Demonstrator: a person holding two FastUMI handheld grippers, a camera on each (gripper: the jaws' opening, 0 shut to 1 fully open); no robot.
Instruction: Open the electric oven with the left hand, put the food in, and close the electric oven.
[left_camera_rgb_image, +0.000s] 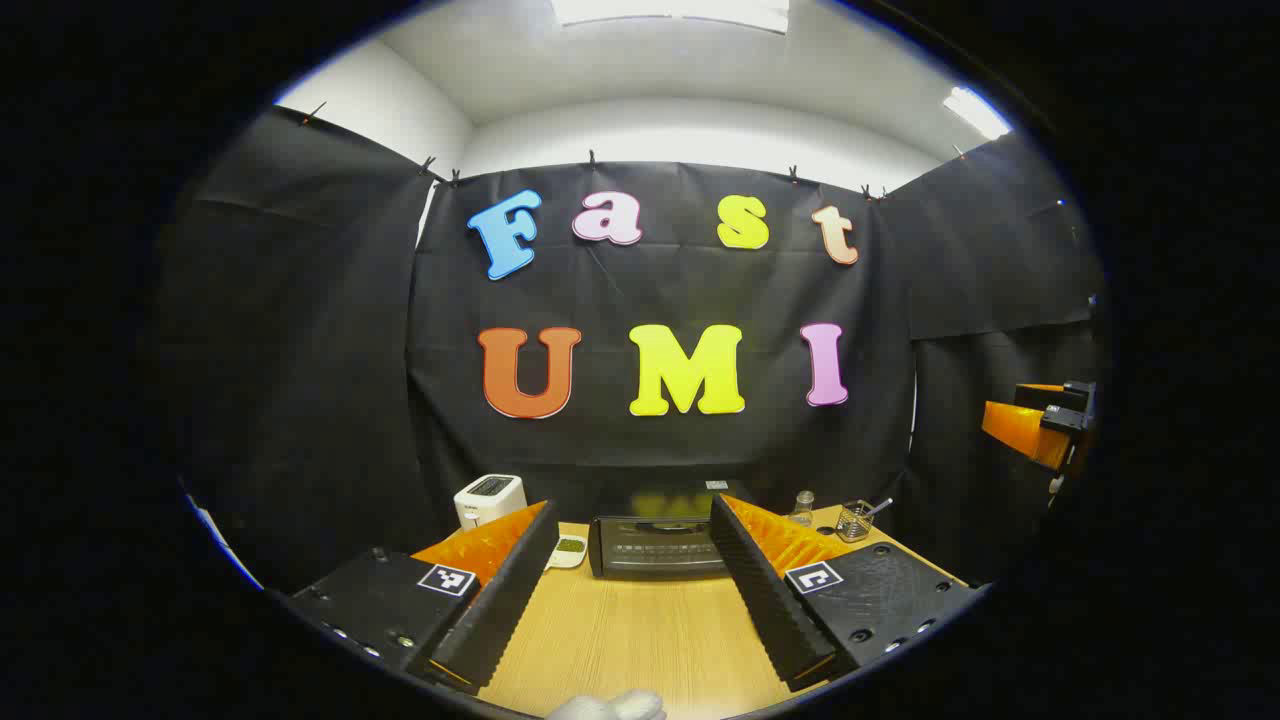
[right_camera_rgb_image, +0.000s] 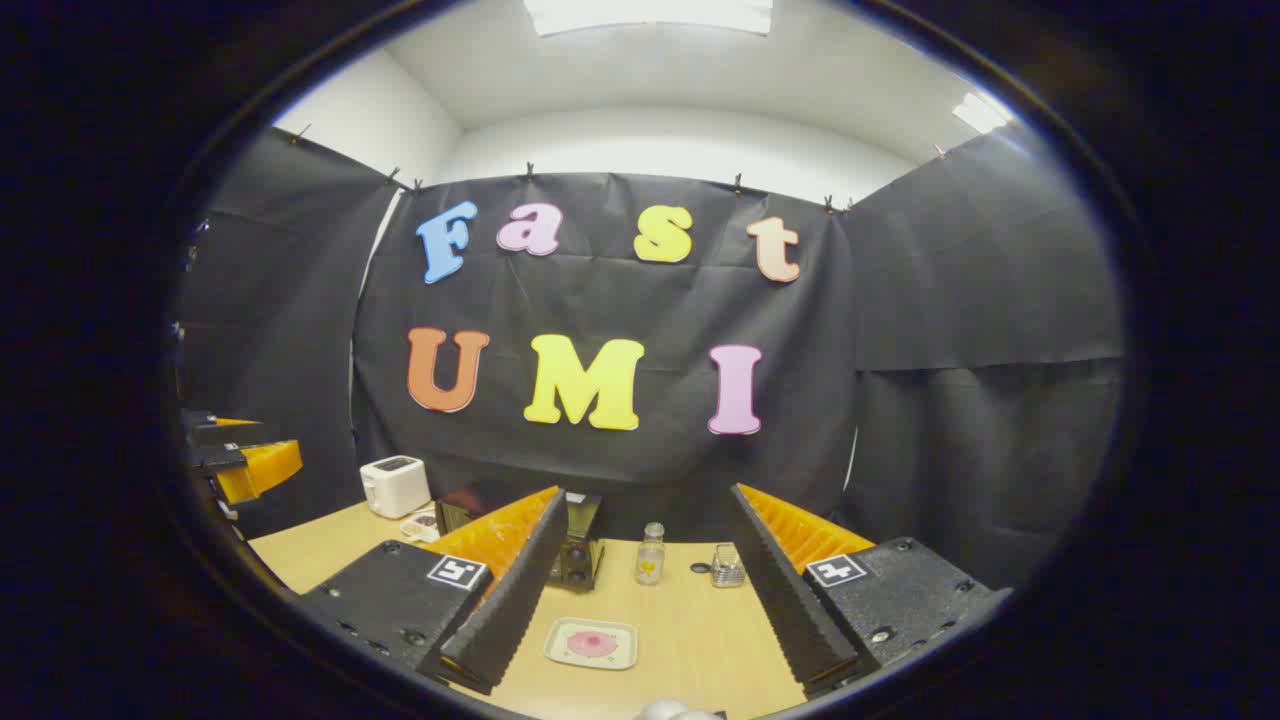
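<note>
Left gripper (left_camera_rgb_image: 633, 590), left gripper view: jaws wide apart, nothing held, framing the oven (left_camera_rgb_image: 655, 545) at 12 o'clock across the table (left_camera_rgb_image: 640, 640). Its door appears closed. For a clean opening, advance straight, meet the door's top edge squarely, then pull down and back. Toaster (left_camera_rgb_image: 490, 498) at 10 o'clock; jar (left_camera_rgb_image: 803, 508) and wire cup (left_camera_rgb_image: 856, 520) at 2 o'clock; right gripper (left_camera_rgb_image: 1040, 425) at 3 o'clock.

Right gripper (right_camera_rgb_image: 645, 600), right gripper view: equally spread, empty. Plate (right_camera_rgb_image: 591, 642) with pink food (right_camera_rgb_image: 592, 642) lies between its fingers at 6 o'clock; oven at 11 o'clock, behind the left finger. Black cloth walls enclose the booth; ceiling lights (right_camera_rgb_image: 648, 14) overhead.
</note>
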